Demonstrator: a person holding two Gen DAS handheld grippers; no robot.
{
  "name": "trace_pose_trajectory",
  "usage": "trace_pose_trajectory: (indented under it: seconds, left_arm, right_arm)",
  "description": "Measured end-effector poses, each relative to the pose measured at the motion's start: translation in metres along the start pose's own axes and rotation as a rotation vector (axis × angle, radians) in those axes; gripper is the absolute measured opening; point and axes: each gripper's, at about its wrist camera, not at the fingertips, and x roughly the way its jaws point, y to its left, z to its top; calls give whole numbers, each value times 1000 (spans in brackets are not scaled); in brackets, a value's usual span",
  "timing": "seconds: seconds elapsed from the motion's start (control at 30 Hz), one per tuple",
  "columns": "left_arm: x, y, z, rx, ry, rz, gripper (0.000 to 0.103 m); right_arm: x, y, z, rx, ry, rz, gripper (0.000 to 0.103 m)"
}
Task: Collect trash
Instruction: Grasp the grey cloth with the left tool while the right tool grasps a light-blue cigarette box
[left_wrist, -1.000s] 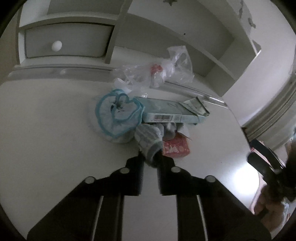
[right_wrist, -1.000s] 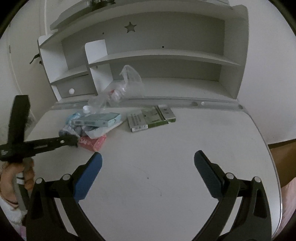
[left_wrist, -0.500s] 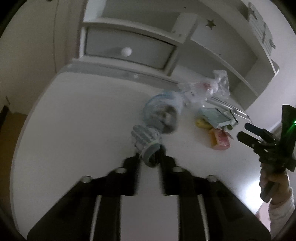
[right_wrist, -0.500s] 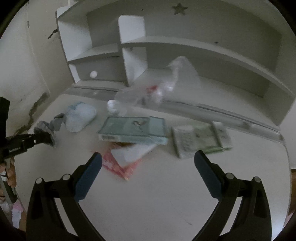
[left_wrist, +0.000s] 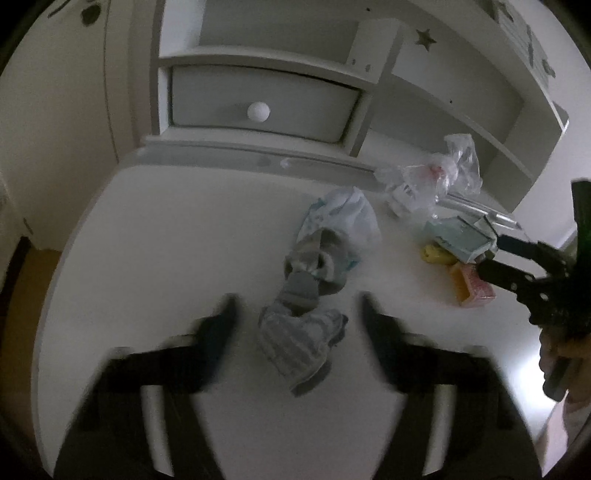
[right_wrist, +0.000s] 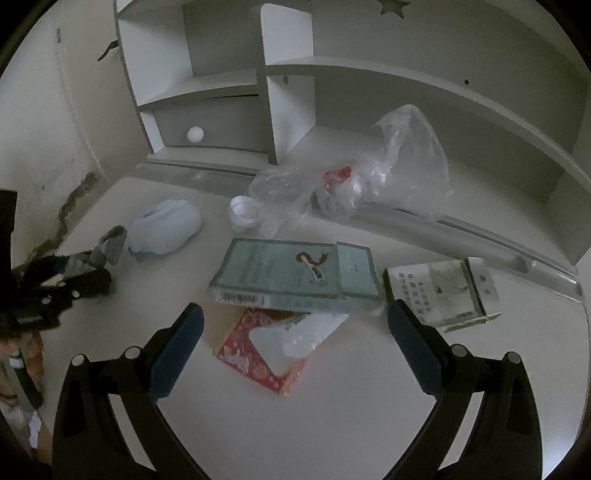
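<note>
- Left gripper (left_wrist: 297, 314): jaws apart and blurry, and they've just been closing in a bit. The striped grey sock (left_wrist: 301, 341) lies on the white desk (left_wrist: 155, 258) right between the fingers, but neither pad seems to be pressing on it, so it's loose.
- Just past those fingertips there's a second crumpled grey sock (left_wrist: 314, 266), touching the striped one, and behind that a white-and-blue cloth bundle (left_wrist: 345, 212).
- Off to the right of the left fingers: a small yellow thing (left_wrist: 436, 254), too small to tell what it is.
- Right gripper (right_wrist: 295, 325): blue-padded fingers (right_wrist: 177, 347) spread wide, nothing held. Sitting between them is a red patterned packet (right_wrist: 251, 363) with a clear plastic wrapper (right_wrist: 295, 338) lying on top.
- Right beyond the fingertips, a teal box (right_wrist: 295, 275) lies partly over that packet and wrapper.
- Just past the right finger, beside the teal box: a green-and-white carton (right_wrist: 443, 291), flat on the desk.
- Further out, a small white cap (right_wrist: 243, 212) next to a crumpled clear plastic bag (right_wrist: 369, 177) with something red inside, which sits at the foot of the shelf unit (right_wrist: 288, 85).
- Far left of the fingers, a drawer with a round white knob (right_wrist: 194, 133).
</note>
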Motion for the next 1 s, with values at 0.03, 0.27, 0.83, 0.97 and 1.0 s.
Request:
trace_pose_trajectory:
  seconds: [0.03, 0.27, 0.83, 0.97, 1.0]
  left_arm:
    - [1, 1, 0, -8, 8, -23, 29]
    - [-2, 6, -2, -25, -6, -42, 21]
    - [-1, 16, 0, -67, -14, -55, 22]
    - [-6, 15, -1, -52, -6, -41, 22]
    - [-7, 17, 0, -53, -5, -41, 22]
  right_arm:
    - [5, 3, 2, -17, 2, -14, 96]
    - [29, 7, 9, -43, 32, -24, 96]
    - [27, 22, 38, -103, 46, 150, 96]
    - [42, 36, 42, -314, 111, 188, 96]
    - [45, 41, 43, -372, 124, 203, 96]
